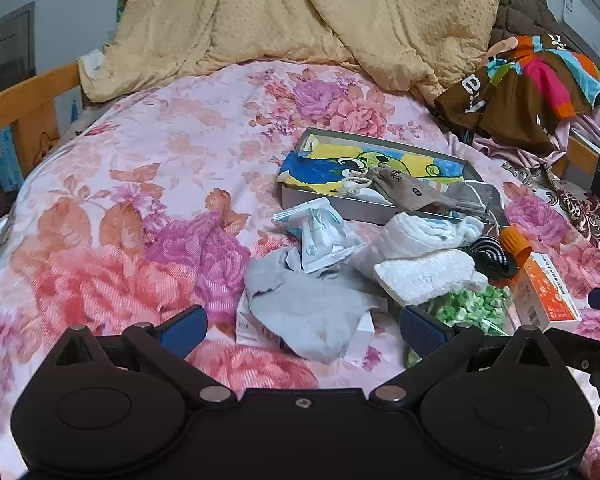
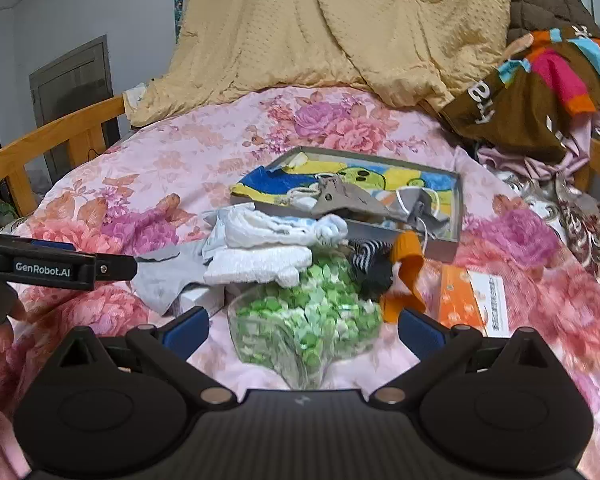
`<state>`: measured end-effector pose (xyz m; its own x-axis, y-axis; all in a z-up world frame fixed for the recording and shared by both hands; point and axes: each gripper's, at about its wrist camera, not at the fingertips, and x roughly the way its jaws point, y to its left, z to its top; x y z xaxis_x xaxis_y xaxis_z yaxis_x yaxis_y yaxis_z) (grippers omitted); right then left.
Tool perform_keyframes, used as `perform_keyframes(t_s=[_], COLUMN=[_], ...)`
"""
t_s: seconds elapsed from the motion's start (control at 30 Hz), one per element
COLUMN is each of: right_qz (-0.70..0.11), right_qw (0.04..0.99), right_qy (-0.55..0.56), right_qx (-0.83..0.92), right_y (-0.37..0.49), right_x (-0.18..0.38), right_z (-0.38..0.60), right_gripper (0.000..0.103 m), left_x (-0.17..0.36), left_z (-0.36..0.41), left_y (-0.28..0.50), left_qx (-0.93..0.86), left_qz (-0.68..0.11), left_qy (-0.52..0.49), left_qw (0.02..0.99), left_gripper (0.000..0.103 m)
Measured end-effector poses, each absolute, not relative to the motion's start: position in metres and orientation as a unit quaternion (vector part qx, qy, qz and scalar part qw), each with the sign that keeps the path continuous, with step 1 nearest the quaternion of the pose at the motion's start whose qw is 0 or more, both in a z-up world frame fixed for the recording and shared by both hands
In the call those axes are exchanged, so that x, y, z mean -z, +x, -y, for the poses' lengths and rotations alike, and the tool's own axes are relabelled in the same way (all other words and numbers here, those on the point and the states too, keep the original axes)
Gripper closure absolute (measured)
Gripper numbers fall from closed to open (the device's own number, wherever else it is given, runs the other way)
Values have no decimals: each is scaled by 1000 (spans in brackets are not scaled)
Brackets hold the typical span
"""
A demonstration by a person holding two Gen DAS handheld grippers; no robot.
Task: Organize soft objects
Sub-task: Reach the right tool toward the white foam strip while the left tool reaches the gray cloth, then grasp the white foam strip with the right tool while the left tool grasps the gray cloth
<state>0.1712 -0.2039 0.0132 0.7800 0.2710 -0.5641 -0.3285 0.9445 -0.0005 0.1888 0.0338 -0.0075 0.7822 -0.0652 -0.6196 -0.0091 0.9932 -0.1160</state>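
On left tongs (image 2: 112, 268), white lettering reads "GenRobot.AI".

On a pink floral bedspread (image 2: 148, 184), the right gripper (image 2: 304, 330) hangs with its blue-padded jaws wide apart around a clear bag of green and white pieces (image 2: 312, 320). Behind the bag lie folded white towels (image 2: 260, 264) and a grey cloth (image 2: 164, 280). The left gripper (image 2: 112, 268) reaches in from the left edge. Farther back, a shallow grey box (image 2: 458, 216) holds a bright cartoon cloth (image 2: 380, 180)
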Motion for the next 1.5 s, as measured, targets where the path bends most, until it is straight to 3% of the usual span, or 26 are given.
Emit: perform_keyframes(t_s=[0.3,0.8,1.03,1.3,1.5], right_qz=[-262,-244,-236,-245,-236], right_qw=[942,932,920,910,910], right_qy=[-106,-152,-190,-223,-244], right_qx=[-178,-222,-248,-249,-239], right_y=[193,225,230,235,234], right_x=[-5,18,27,43,48], right_z=[179,145,128,116,112], right_gripper=[1,1,1,5,10], left_x=[33,57,66,72,72], left_z=[-60,-73,-81,-83,-82], left_y=[223,259,274,279,279], left_qx=[24,45,72,77,65], left_qz=[-370,-395,-403,-406,-402], left_qy=[-126,-159,-181,-190,-171], left_qw=[920,904,894,890,897], left_gripper=[1,1,11,14,26])
